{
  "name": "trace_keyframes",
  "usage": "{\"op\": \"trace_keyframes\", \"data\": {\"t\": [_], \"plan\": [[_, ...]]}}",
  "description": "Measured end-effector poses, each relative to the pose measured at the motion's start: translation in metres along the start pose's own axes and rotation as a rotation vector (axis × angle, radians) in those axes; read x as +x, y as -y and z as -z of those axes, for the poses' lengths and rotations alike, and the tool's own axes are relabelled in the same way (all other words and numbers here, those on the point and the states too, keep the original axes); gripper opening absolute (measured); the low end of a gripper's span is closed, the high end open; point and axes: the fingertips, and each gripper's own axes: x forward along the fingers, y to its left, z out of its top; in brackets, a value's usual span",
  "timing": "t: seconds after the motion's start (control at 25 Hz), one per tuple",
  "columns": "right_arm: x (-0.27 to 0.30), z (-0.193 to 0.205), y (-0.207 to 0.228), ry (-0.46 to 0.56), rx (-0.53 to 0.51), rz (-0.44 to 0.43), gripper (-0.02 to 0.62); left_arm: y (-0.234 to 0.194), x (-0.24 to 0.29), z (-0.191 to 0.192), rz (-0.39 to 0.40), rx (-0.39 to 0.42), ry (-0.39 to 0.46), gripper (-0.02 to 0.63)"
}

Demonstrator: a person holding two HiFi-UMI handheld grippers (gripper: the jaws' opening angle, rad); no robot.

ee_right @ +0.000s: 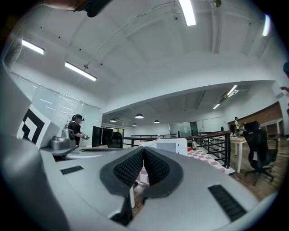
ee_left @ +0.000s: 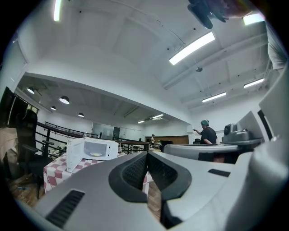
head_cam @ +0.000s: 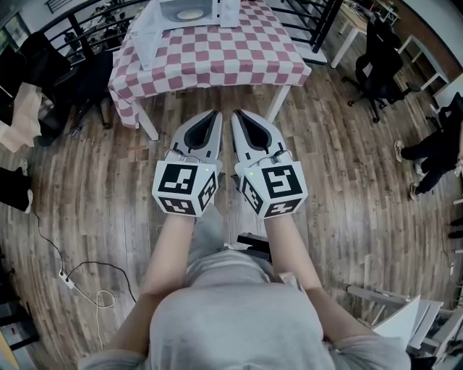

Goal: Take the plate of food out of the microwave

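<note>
Wooden plank floor [head_cam: 87,217] bears a checkered-cloth table [head_cam: 217,61] beside black railing [ee_right: 212,149], under strip lights [ee_left: 192,47].

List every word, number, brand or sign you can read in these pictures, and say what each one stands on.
No text can be read in any view.
The marker cubes: black-and-white square patterns only, no letters or numbers.
The microwave: any print on it is too small to read.

Beyond my fingertips [head_cam: 214,115] the microwave [head_cam: 221,11] runs off the top edge. The plate [head_cam: 189,14] inside is too small to tell its food.
</note>
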Motion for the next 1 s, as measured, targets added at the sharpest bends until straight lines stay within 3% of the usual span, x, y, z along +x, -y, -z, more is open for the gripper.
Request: {"op": "trace_keyframes", "data": {"t": [1.0], "plan": [[0.149,0.018,0.055,-0.037,0.011,0.029,0.026,-0.117,0.123,-0.002,0.006,-0.029,-0.004,0.003]]}}
